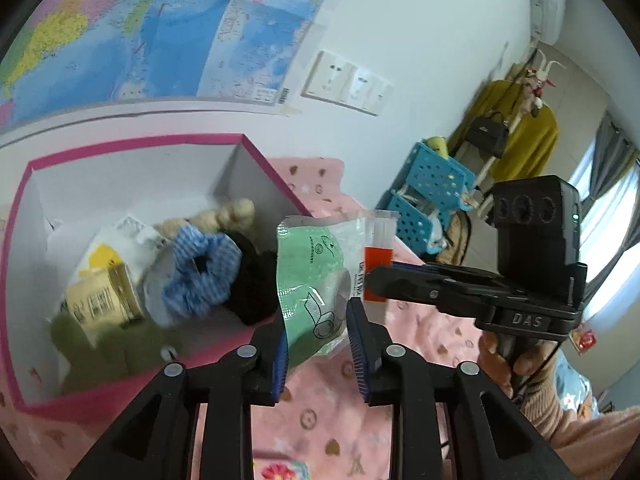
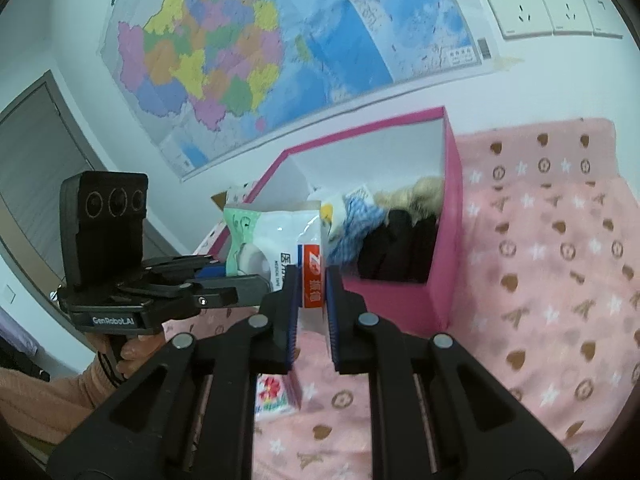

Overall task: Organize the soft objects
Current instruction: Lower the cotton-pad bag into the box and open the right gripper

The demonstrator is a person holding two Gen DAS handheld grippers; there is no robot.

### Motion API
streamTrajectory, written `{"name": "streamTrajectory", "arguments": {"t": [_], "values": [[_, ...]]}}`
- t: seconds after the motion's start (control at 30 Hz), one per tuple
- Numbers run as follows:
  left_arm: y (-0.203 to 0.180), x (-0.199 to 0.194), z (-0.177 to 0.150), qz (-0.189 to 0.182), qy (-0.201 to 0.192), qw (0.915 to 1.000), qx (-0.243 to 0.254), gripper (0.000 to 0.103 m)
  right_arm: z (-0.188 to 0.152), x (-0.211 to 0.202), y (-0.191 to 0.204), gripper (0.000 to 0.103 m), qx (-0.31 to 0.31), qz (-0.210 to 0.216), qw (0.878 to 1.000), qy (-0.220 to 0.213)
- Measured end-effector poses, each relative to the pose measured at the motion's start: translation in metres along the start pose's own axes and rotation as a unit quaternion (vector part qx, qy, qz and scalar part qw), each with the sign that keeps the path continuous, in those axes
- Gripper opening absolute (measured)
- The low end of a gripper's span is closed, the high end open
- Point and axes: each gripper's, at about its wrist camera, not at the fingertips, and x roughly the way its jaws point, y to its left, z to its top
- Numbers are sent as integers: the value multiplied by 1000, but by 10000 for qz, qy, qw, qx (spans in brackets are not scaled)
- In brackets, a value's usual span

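A clear plastic packet with green and white print and a red label (image 1: 316, 276) hangs in the air just outside the pink box (image 1: 276, 168). My right gripper (image 2: 311, 308) is shut on its red-label end (image 2: 310, 276). My left gripper (image 1: 318, 344) is around the packet's green end with its jaws apart; whether its pads touch the packet is unclear. In the box lie a blue checked scrunchie (image 1: 200, 272), a black soft item (image 1: 256, 280), a beige plush (image 1: 228, 212) and a yellow-and-white packet (image 1: 104, 284).
The pink box (image 2: 452, 216) stands on a pink blanket (image 2: 540, 280) against a white wall with maps and sockets. A flower-print packet (image 2: 274, 394) lies on the blanket below my right gripper. Blue baskets (image 1: 432, 184) stand further off.
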Motion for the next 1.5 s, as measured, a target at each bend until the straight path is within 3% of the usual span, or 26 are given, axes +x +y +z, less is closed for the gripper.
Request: {"name": "streamTrajectory", "arguments": {"t": [0.37, 0.77, 0.83, 1.23, 1.5], "values": [[23, 22, 19, 120, 131, 9995, -276, 30, 30, 21, -17, 16, 71, -268, 9996, 90], [47, 51, 12, 449, 544, 9950, -711, 47, 31, 41, -32, 16, 203, -656, 9969, 373], [48, 52, 11, 779, 533, 9933, -662, 57, 31, 40, -34, 16, 234, -778, 9961, 337], [47, 45, 2, 1087, 427, 9923, -417, 57, 21, 30, -27, 20, 182, -854, 9959, 239], [33, 7, -9, 1382, -167, 9902, -128, 57, 8, 18, -11, 23, -5, -752, 9971, 120]]}}
